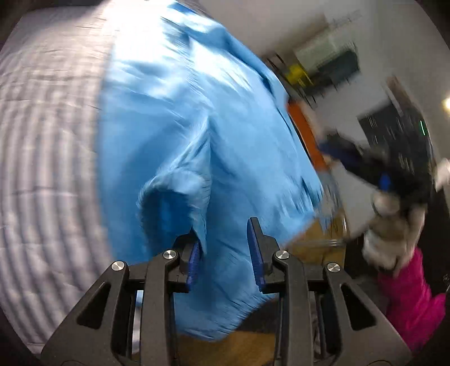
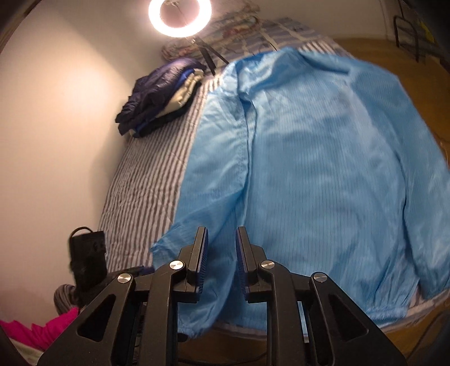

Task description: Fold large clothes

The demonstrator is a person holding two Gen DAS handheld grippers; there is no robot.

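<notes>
Left gripper [image 1: 226,247]: jaws parted with a clear gap; a raised fold of blue cloth lies by the left finger [image 1: 194,261], but whether the pad touches it cannot be told through the blur.
Right gripper [image 2: 222,253]: jaws apart by a narrow gap, nothing clamped; blue cloth shows through the gap, lying below the fingers.
Jacket [image 2: 309,157]: large light-blue garment spread flat on the bed, collar toward the far end, one long sleeve [image 2: 202,180] running down its left side to an elastic cuff near the gripper; fabric thin, glossy, with fine pinstripes.
Jacket edges: the hem and the near sleeve reach the bed's near edge, and the cuff hangs over it; the far side lies close to the bed's right edge.
Bed cover [image 2: 146,180]: grey-and-white striped, quilted; a bare strip runs between jacket and wall.
Open room: wooden floor [image 2: 393,62] right of the bed and below its near edge.
Folded pile [image 2: 160,98]: dark navy, blue and cream clothes stacked on the bed by the wall, well apart from the grippers.
Ring light [image 2: 180,17]: lit, round, at the bed's far end.
Black adapter [image 2: 88,253]: boxy, beside the near left corner of the bed.
Pink cloth [image 1: 410,298]: bright magenta, low beside the bed.
Writing: none readable; the left wrist view is heavily blurred.
</notes>
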